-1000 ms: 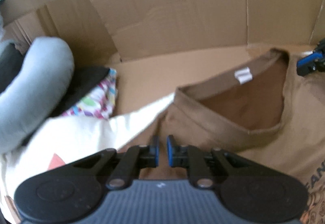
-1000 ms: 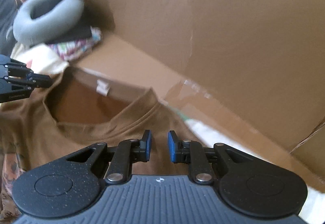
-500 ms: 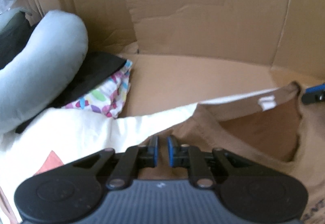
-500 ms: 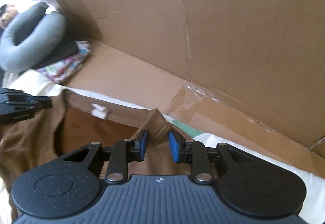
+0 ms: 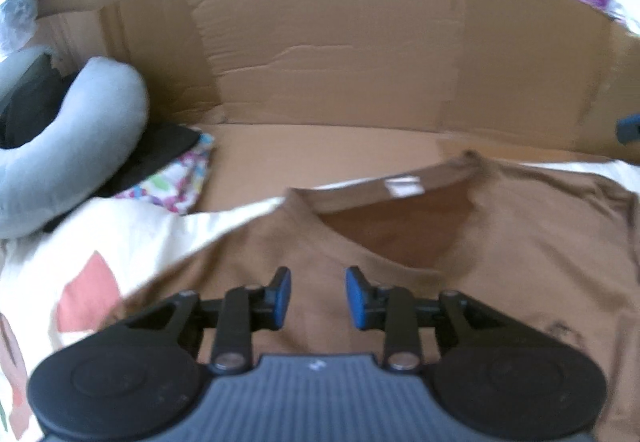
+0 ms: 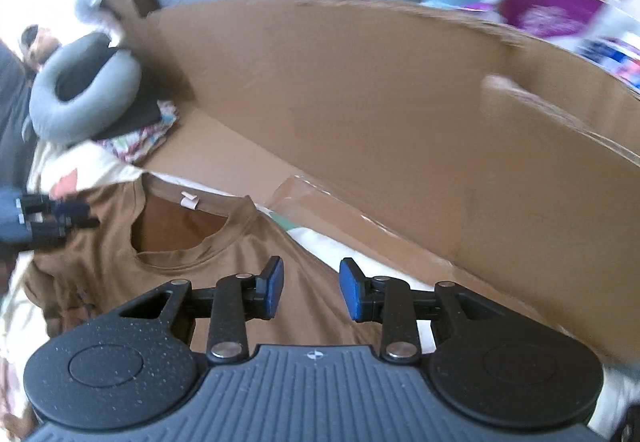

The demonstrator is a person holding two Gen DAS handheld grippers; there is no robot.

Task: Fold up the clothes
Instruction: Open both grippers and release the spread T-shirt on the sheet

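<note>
**Q:** What are your two grippers doing?

**A:** Both are released and grasp nothing. My left gripper hovers over the brown T-shirt, fabric showing through the gap between its blue pads. My right gripper hangs the same way over the shirt's other shoulder, its pads spread apart.

**Q:** Where does the shirt lie?

**A:** Directly under and ahead of both sets of fingers, spread front-up on a cream printed sheet. The collar with its white label sits just beyond my fingertips, toward the cardboard wall. So the neck points away from me and the long axis runs from the collar back toward me; the hem is out of view.

**Q:** How should the next fold go?

**A:** I judge the shirt looks laid out, so I'd pinch each shoulder edge through both layers, well outside the collar, lift evenly, and avoid catching the sheet beneath. The grey neck pillow stays well to the left.
</note>
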